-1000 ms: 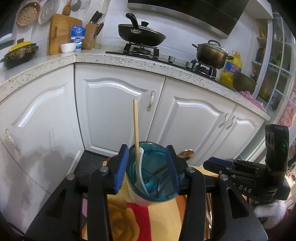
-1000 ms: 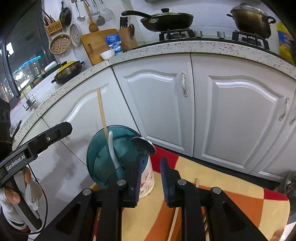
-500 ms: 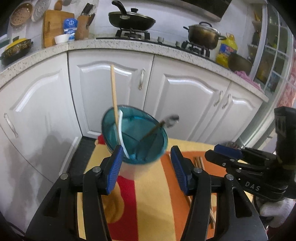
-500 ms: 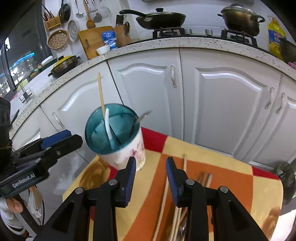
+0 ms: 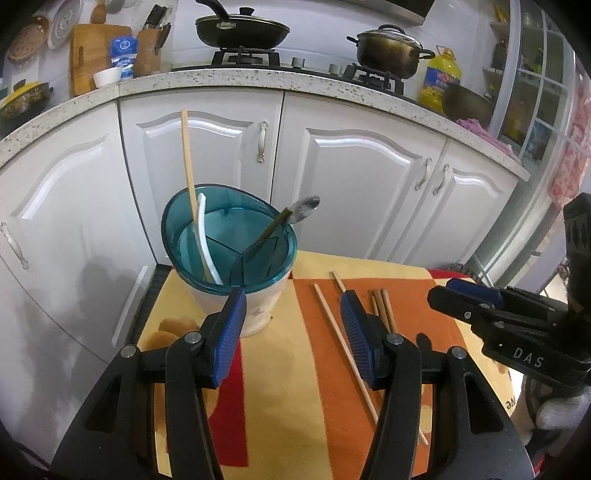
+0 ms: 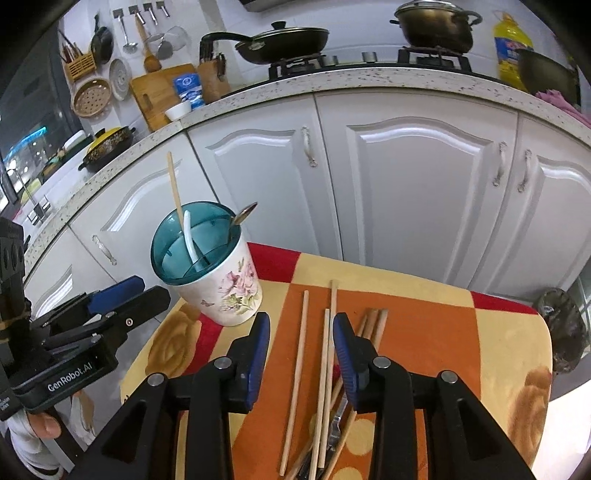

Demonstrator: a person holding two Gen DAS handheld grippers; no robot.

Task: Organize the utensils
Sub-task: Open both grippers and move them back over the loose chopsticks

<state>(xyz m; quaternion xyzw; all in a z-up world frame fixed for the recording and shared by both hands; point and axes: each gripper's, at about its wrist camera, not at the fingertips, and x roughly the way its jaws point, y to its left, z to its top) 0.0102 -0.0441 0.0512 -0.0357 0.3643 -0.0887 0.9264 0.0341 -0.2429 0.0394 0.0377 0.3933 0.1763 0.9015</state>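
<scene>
A floral cup with a teal divided insert [image 5: 229, 240] [image 6: 229, 284] stands at the far left of the cloth-covered table [image 5: 277, 406]. In it stand a wooden chopstick [image 5: 188, 166], a white spoon [image 5: 203, 229] and a metal spoon [image 5: 303, 208] [image 6: 245, 214]. My left gripper [image 5: 291, 306] is open just short of the cup, nothing between its pads. My right gripper [image 6: 301, 325] hovers open over several loose chopsticks [image 6: 301, 350] [image 5: 343, 350] lying on the cloth, touching none. A metal fork [image 6: 338, 424] lies partly under them.
White cabinet doors [image 6: 406, 203] rise right behind the table. The countertop above holds a frying pan [image 5: 240, 27], a pot [image 5: 388, 50] and an oil bottle [image 5: 441, 77]. In each wrist view the other gripper shows at the side edge. A dark round object [image 6: 563, 332] sits beyond the table's right edge.
Both grippers pulled back from the cup and opened wider. The left no longer straddles the cup. The metal spoon that was at the right fingertips now leans in the cup.
</scene>
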